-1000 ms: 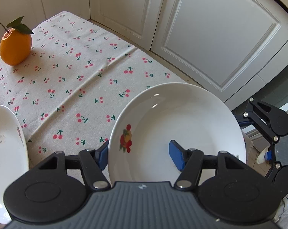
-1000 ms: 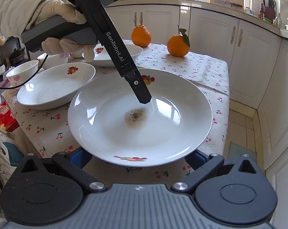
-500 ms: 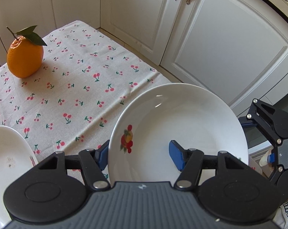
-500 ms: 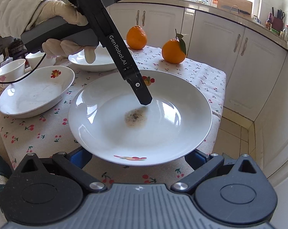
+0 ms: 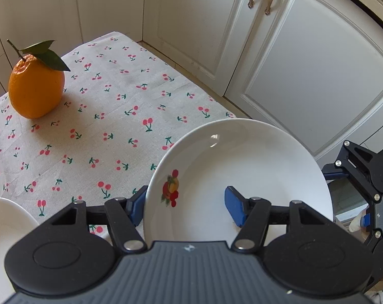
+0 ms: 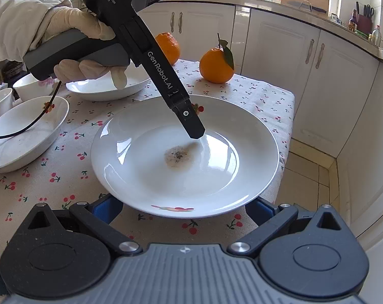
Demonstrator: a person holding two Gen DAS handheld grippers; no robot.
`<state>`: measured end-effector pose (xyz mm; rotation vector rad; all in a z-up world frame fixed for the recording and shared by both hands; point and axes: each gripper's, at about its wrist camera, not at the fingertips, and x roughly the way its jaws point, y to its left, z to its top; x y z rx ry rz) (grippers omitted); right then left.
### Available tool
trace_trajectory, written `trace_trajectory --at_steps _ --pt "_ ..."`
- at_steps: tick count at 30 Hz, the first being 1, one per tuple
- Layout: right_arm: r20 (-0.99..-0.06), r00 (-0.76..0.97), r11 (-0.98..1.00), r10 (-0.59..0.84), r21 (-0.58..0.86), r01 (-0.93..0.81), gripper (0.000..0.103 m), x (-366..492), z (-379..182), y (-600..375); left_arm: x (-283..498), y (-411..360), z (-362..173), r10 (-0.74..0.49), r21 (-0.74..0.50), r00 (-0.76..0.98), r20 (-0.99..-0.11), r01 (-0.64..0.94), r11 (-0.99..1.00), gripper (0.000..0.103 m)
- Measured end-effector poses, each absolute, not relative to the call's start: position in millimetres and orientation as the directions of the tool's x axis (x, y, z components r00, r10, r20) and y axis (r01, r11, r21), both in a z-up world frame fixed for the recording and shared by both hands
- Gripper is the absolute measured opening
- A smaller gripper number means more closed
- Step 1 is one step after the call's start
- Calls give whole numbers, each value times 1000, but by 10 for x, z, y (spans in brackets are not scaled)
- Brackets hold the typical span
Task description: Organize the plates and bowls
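Together, left tongs (image 5: 186,206) and right tongs (image 6: 183,209) clamp white plate (image 6: 150,182), nearly level; round, no long axis

White plate (image 6: 145,177) (fruit motif), cherry-print tablecloth (image 5: 110,126), orange fruit (image 5: 35,88).

I see a glossy white glazed plate (image 6: 183,157), light glinting off it, a dull brownish smear at its middle. Under it the tablecloth (image 5: 110,116) is matt woven cloth, coarse in weave. The far orange (image 5: 35,90) has dimpled, slightly shiny peel. My left gripper (image 5: 186,206) looks like matt black plastic with blue pads (image 5: 233,204) and bright metal pins.
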<state>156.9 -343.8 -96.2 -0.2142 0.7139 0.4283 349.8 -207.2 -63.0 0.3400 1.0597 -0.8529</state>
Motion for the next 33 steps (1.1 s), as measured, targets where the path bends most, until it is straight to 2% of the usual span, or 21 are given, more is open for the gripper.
trace_trajectory --at_steps 13,15,20,23,29,33 --pt "-664 684 905 303 -26 -425 103 1624 -1010 -3448 3574 -2129 -663 -434 -111 259 -863 740 663 63" --pt "-661 687 906 301 -27 -423 103 1618 -1011 -3446 3568 -2135 -666 -436 -108 263 -861 743 661 68" --pt "-663 693 912 283 -39 -409 103 1592 -978 -3427 3523 -2118 -619 -436 -84 298 -850 739 669 70" --pt "-657 701 918 278 -34 -396 103 1535 -932 -3435 3453 -2061 -517 -447 -70 330 -832 736 673 80" --pt "-641 729 935 240 -50 -352 103 1352 -827 -3383 3241 -1887 -243 -461 -56 385 -799 716 696 82" --pt "-616 760 953 206 -49 -298 103 1200 -736 -3295 2961 -1756 -37 -453 -6 454 -767 702 712 85"
